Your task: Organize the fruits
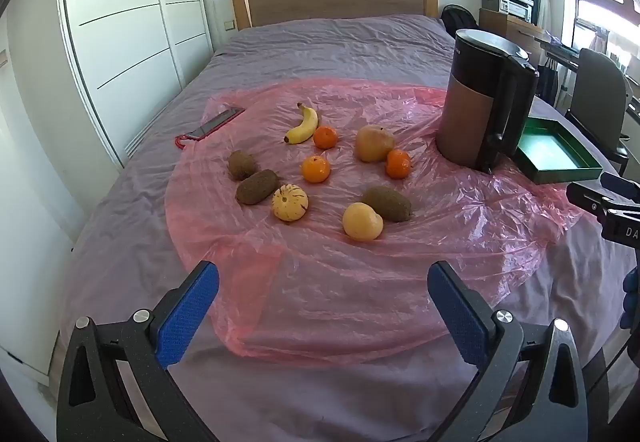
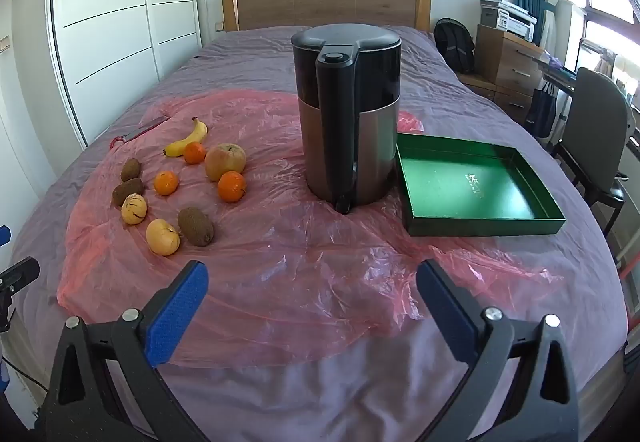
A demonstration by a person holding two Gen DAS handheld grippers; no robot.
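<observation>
Fruit lies scattered on a pink plastic sheet (image 1: pixel 320 282) spread over a bed: a banana (image 1: pixel 303 125), three oranges (image 1: pixel 316 169), three brown kiwis (image 1: pixel 257 186), a large apple (image 1: pixel 374 143), a yellow fruit (image 1: pixel 362 221) and a striped pale one (image 1: pixel 290 202). An empty green tray (image 2: pixel 476 185) sits to the right of the fruit, behind a kettle. My left gripper (image 1: pixel 323 310) hangs open over the near sheet edge, nothing between its blue pads. My right gripper (image 2: pixel 312 306) is open too, empty, facing the kettle; the fruit (image 2: pixel 162 236) lies to its left.
A tall black and copper kettle (image 2: pixel 347 113) stands between the fruit and the tray. A phone (image 1: pixel 216 123) with a red cord lies at the sheet's far left. Wardrobe doors run along the left, a chair (image 2: pixel 596 145) and desk stand at the right.
</observation>
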